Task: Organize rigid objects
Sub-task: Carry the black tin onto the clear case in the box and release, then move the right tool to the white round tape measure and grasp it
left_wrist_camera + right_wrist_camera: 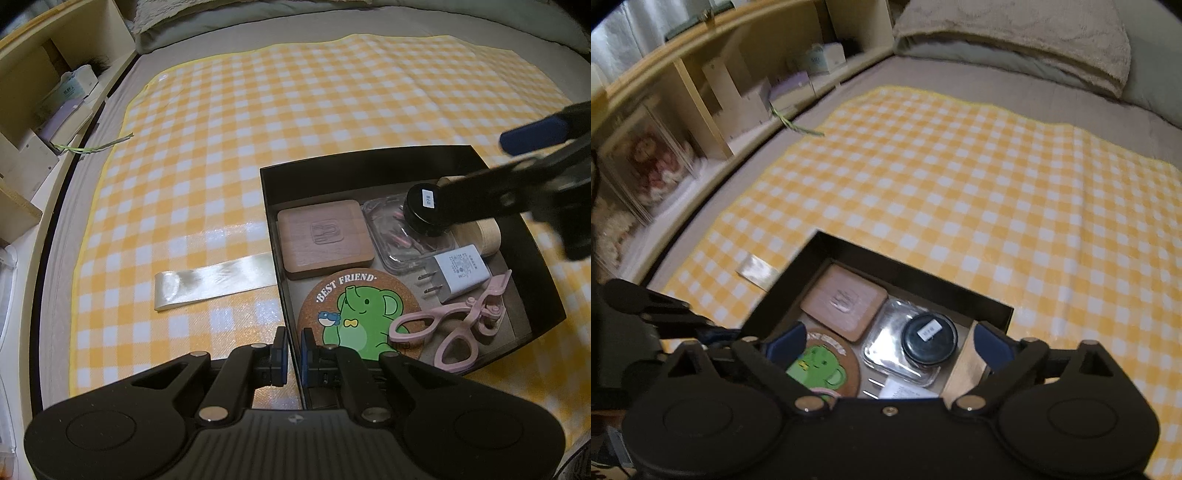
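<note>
A black box (pixel 273 229) on the yellow checked cloth holds a wooden square coaster (pixel 325 238), a round elephant coaster (pixel 360 317), a clear plastic case (pixel 406 240), a white plug (pixel 458 271), pink scissors (pixel 450 328), a wooden roll (pixel 480 232) and a small black jar (pixel 424 210). My left gripper (pixel 293 354) is shut on the box's near left wall. My right gripper (pixel 886 339) is open above the box; the black jar (pixel 929 338) rests on the clear case (pixel 886 354) between its fingers, untouched.
A cream ribbon strip (pixel 214 280) lies on the cloth left of the box. A wooden shelf (pixel 713 92) with boxes runs along the bed's left side. Pillows (pixel 1015 40) lie at the far end.
</note>
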Demonstrator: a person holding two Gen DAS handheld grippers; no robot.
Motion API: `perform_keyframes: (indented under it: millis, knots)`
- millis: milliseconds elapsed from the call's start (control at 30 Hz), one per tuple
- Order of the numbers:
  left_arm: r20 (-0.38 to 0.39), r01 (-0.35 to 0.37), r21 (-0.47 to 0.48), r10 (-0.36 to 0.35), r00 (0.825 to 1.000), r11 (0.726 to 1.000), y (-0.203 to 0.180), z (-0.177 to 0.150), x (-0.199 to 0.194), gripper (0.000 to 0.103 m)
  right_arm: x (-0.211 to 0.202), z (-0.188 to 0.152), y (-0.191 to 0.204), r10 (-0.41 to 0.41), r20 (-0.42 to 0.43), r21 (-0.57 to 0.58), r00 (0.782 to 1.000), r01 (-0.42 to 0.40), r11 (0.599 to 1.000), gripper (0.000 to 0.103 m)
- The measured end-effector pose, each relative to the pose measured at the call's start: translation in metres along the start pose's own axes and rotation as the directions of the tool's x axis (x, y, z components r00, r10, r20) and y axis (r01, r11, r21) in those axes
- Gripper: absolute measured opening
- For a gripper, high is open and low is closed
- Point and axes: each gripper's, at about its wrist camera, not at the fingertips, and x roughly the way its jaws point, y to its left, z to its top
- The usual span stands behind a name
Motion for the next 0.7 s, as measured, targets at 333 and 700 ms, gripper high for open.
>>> perform_keyframes:
  millis: [333,700]
  knots:
    - [0.0,-0.003,-0.003,0.003,1.0,1.0,0.001,0.0,0.0,0.007,-0.054,-0.002,0.005,-0.042,0.179,-0.054,0.983,0.053,0.997,0.103]
    - [0.0,-0.024,0.032,0.024,1.0,0.999,-0.004,0.0,-0.002,0.007,-0.084,-0.02,-0.047,-0.192,0.248,0.052,0.949,0.185,0.981,0.103]
